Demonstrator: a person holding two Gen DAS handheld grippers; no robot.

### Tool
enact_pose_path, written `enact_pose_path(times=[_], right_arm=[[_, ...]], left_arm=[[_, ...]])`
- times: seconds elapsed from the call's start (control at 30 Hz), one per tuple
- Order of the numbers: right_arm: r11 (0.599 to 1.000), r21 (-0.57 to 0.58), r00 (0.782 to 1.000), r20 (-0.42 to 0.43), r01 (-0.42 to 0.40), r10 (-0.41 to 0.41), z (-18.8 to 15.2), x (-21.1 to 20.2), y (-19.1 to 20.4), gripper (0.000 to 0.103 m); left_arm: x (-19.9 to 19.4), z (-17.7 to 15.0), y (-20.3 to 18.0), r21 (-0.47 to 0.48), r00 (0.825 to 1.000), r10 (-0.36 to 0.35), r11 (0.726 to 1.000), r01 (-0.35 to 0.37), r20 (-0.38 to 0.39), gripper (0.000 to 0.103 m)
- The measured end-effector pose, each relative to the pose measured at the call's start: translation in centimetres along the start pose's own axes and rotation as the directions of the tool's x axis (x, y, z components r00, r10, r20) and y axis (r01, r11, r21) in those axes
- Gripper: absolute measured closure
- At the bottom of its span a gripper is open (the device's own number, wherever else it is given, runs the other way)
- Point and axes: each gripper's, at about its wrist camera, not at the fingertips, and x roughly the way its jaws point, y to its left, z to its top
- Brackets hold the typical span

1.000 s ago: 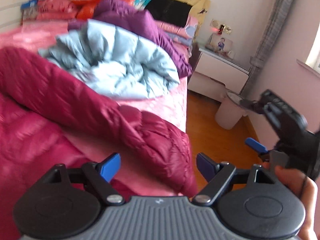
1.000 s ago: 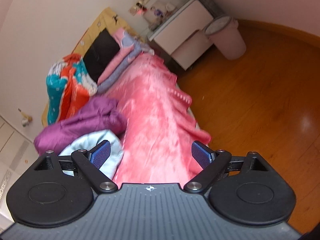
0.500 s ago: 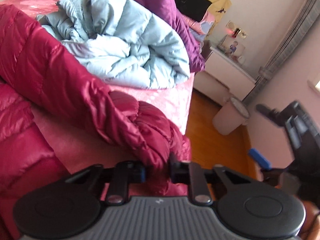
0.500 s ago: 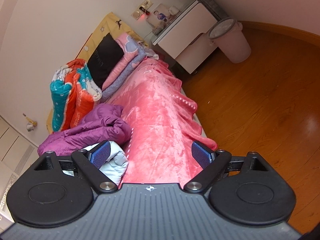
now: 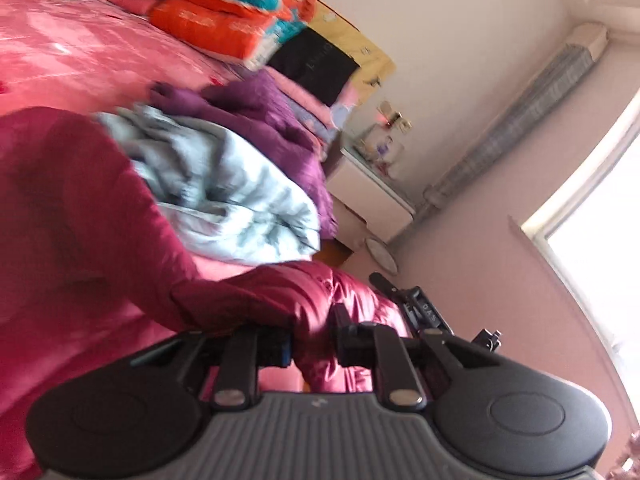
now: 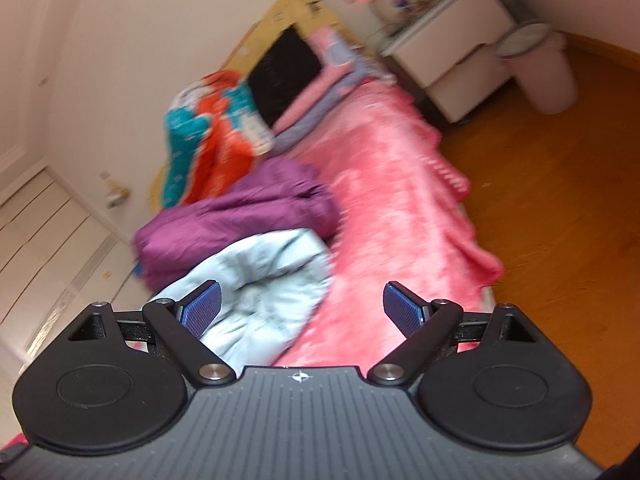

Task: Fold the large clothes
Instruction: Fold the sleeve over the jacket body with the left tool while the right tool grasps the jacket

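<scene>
Crumpled maroon puffer jacket (image 5: 100, 208) (sleeve apparently lifted) on bed

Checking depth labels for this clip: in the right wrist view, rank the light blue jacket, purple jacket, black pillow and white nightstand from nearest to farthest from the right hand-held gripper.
1. Light blue jacket, just beyond the left finger.
2. Purple jacket, behind it, left of centre.
3. Black pillow, at the bed's head.
4. White nightstand, upper right, beyond the bed.
</scene>
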Motion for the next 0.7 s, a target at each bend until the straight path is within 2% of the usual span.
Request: enact_pose_path(times=[0.13, 0.23, 0.27, 0.4, 0.43, 0.47, 0.53, 0.57, 0.67, 0.7], right_arm=[[0.990, -0.056, 0.987, -0.107, -0.128, 0.122, -1.1, 0.8, 2.2, 0.000], [0.953, -0.183, 0.952, -0.237, -0.240, 0.194, -3.0, 1.5, 5.3, 0.000], [0.932, -0.222, 0.931, -0.292, -0.287, 0.217, -3.9, 1.7, 6.4, 0.000], [0.839, -0.320, 0.839, -0.480, -0.439, 0.256, -7.5, 1.8, 10.0, 0.000], [0.829, -0.308, 0.811, -0.523, -0.466, 0.262, -8.3, 1.8, 10.5, 0.000], [0.825, -0.268, 0.774, -0.566, -0.498, 0.283, -9.0, 1.9, 10.8, 0.000], [0.809, -0.186, 0.695, -0.637, -0.558, 0.333, -10.2, 2.0, 11.3, 0.000], [0.800, -0.161, 0.664, -0.663, -0.577, 0.345, -10.7, 1.9, 11.7, 0.000], [0.787, -0.113, 0.581, -0.740, -0.606, 0.341, -12.7, 2.0, 12.7, 0.000], [0.776, -0.130, 0.565, -0.759, -0.617, 0.322, -13.4, 1.8, 13.2, 0.000]], left_arm=[[-3.6, -2.0, 4.2, -0.078, 0.992, 0.123, 0.989, -0.122, -0.002, 0.084], [-4.9, -4.1, 7.6, -0.146, 0.981, 0.194, 0.970, -0.193, -0.013, 0.080], [-5.3, -4.7, 8.6, -0.164, 0.976, 0.218, 0.962, -0.218, -0.014, 0.078], [-6.6, -6.3, 12.2, -0.241, 0.956, 0.293, 0.927, -0.286, -0.006, 0.057], [-7.2, -6.5, 12.7, -0.245, 0.953, 0.303, 0.924, -0.293, 0.000, 0.055], [-7.3, -6.6, 13.1, -0.253, 0.951, 0.310, 0.921, -0.298, 0.010, 0.049], [-8.1, -6.6, 14.0, -0.281, 0.949, 0.313, 0.915, -0.289, 0.043, 0.042], [-8.5, -6.6, 14.5, -0.293, 0.948, 0.311, 0.914, -0.281, 0.061, 0.040], [-10.1, -6.6, 15.7, -0.317, 0.952, 0.280, 0.920, -0.230, 0.122, 0.028], [-10.5, -6.6, 16.3, -0.331, 0.952, 0.265, 0.922, -0.203, 0.154, 0.024]])
